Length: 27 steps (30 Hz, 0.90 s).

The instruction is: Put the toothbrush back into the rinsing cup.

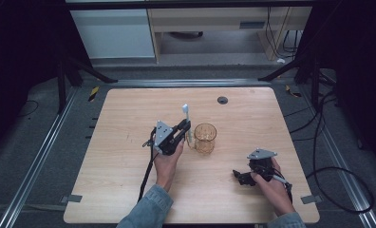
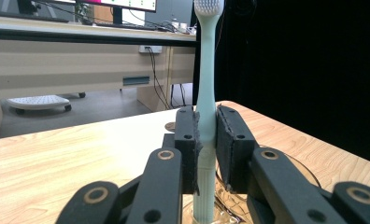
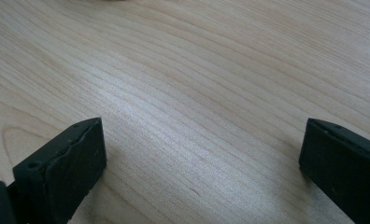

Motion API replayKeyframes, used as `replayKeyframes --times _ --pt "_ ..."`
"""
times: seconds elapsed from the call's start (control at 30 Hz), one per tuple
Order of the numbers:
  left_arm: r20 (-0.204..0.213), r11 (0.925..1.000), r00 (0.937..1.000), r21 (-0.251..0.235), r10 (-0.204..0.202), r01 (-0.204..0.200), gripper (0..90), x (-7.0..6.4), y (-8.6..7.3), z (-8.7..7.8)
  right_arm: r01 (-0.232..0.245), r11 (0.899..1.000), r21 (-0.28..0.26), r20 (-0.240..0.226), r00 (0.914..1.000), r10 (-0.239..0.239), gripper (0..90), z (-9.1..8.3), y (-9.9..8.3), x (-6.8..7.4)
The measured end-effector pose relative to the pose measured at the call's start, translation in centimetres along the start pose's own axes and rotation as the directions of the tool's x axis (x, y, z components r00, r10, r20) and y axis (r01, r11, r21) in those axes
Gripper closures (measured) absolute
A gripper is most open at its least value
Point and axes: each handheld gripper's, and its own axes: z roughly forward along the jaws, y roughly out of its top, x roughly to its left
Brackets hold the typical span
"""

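Two grippers, one toothbrush and one glass cup make up our count on the wooden table point(image 1: 129, 190).

From the high view, we see the left gripper point(image 1: 186, 127) held above the table's middle, with the glass cup point(image 1: 205, 138) just beside it on its right. The toothbrush point(image 1: 186, 122) stands nearly upright in that gripper, bristle head at the top, lower end at the cup's near-left rim. Whether the end rests inside the cup, we cannot tell from this view.

Our left gripper view supplies what the high view lacks. The left gripper point(image 2: 206, 144) has both jaws pressed onto the pale green handle of the toothbrush point(image 2: 205, 84), pinching it at about mid-length. The white bristles sit at the top edge. Below the jaws, the handle descends toward the rim of the glass cup point(image 2: 230, 205), which shows as a clear curved edge.

The high view places the right gripper point(image 1: 239, 176) low near the front right of the table, well apart from the cup.

Our right gripper view shows the right gripper point(image 3: 202, 158) with its jaws spread wide, bare wood grain between them and nothing held.
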Motion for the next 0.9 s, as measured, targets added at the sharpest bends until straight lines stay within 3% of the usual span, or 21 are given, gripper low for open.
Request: replayKeyframes --times 0.9 --pt "0.0 0.9983 0.9998 0.056 0.019 -0.019 78.4 -0.1 -1.5 0.0 -0.001 1.0 0.0 -0.002 1.0 0.001 1.0 0.0 0.0 0.0"
